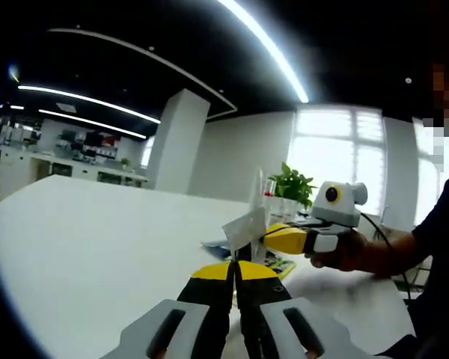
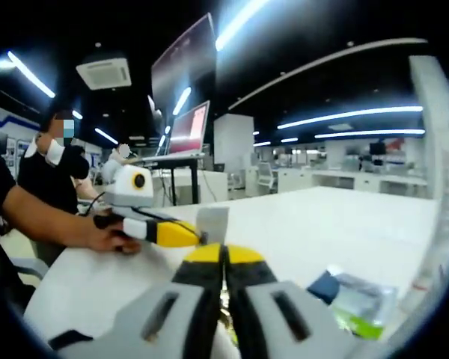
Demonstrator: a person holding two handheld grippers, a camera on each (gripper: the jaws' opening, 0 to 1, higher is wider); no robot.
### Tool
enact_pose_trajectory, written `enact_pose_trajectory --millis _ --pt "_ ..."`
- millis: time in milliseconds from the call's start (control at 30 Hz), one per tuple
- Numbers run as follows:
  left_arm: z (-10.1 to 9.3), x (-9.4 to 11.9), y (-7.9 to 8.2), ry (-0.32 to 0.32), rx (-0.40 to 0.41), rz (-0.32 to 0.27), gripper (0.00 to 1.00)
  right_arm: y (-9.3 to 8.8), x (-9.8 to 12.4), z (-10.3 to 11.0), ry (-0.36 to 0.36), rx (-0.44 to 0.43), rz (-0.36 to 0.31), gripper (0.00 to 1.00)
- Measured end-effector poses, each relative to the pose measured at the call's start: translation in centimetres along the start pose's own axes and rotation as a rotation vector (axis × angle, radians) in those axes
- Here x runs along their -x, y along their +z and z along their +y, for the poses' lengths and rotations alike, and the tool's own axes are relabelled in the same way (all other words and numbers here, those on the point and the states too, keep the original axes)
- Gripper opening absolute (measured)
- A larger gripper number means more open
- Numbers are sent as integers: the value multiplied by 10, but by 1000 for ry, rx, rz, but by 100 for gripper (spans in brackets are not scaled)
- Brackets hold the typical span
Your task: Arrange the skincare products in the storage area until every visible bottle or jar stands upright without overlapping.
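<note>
My left gripper (image 1: 235, 271) rises from the bottom of the left gripper view, its yellow-tipped jaws pressed together. A small white card (image 1: 245, 228) stands just above its tips, touching the yellow tip of my right gripper (image 1: 268, 233), which a hand (image 1: 346, 253) holds from the right. In the right gripper view my right gripper (image 2: 224, 254) is also shut, with the same card (image 2: 212, 223) above its tips beside the left gripper (image 2: 197, 238). Whether either gripper pinches the card is unclear. A clear packet with green contents (image 2: 359, 301) and a blue item (image 2: 325, 285) lie on the white table (image 2: 344, 217).
A person in dark clothes (image 1: 441, 254) is at the table's right edge, with the forearm (image 2: 45, 217) at the left of the right gripper view. Green packets (image 1: 278, 263) lie behind the card. A potted plant (image 1: 293, 184) stands at the far edge. A laptop (image 2: 188, 129) sits on a stand behind.
</note>
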State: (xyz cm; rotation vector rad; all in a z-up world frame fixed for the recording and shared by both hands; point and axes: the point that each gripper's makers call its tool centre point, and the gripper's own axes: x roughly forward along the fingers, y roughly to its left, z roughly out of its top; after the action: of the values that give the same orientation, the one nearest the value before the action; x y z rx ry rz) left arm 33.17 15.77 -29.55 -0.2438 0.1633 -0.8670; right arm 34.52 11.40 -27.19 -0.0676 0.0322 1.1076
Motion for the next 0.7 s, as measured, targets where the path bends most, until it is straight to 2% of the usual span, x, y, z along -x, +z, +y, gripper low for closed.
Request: enact_pose_trajectory --millis 267,700 --pt "7 -14 1 9 -2 8 0 -2 -2 -18 -48 -17 3 0" --pt "16 -36 -3 13 -12 50 0 -15 0 -40 -121 -110 18 0"
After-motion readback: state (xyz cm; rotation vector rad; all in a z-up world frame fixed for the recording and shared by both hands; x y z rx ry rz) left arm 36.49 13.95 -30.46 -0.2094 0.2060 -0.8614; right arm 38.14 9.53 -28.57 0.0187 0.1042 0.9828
